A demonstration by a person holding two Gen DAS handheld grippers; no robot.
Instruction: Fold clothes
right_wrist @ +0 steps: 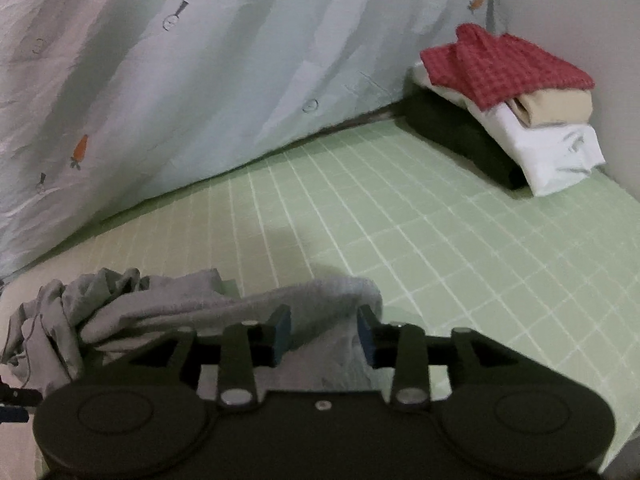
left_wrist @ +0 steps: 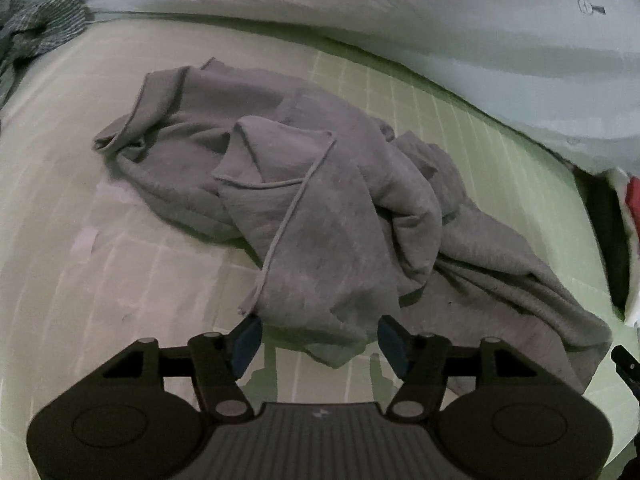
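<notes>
At the bed's far left edge lies a checked cloth (left_wrist: pixel 40 24), well apart from the work. The grey garment (left_wrist: pixel 320 208) sprawls crumpled on the green sheet (left_wrist: pixel 500 152), its long axis running from the far left toward the near right corner, with loose flaps turned over on top.

The left gripper (left_wrist: pixel 320 340) hovers just at the garment's near hem, fingers spread wide with nothing between them; the cloth lies straight ahead of it and beyond.

The right gripper (right_wrist: pixel 324 336) sits at the garment's right end, a raised hump of grey fabric lying between its fingers. The fingers stand a fair way apart (whether the pads actually pinch the cloth I cannot tell). The rest of the garment trails off to its left.

Judged from this, the garment is unfolded, and the right gripper is nearer a hold.

At the far right corner a stack (right_wrist: pixel 516 100) of folded clothes rests against the quilt (right_wrist: pixel 200 80).
</notes>
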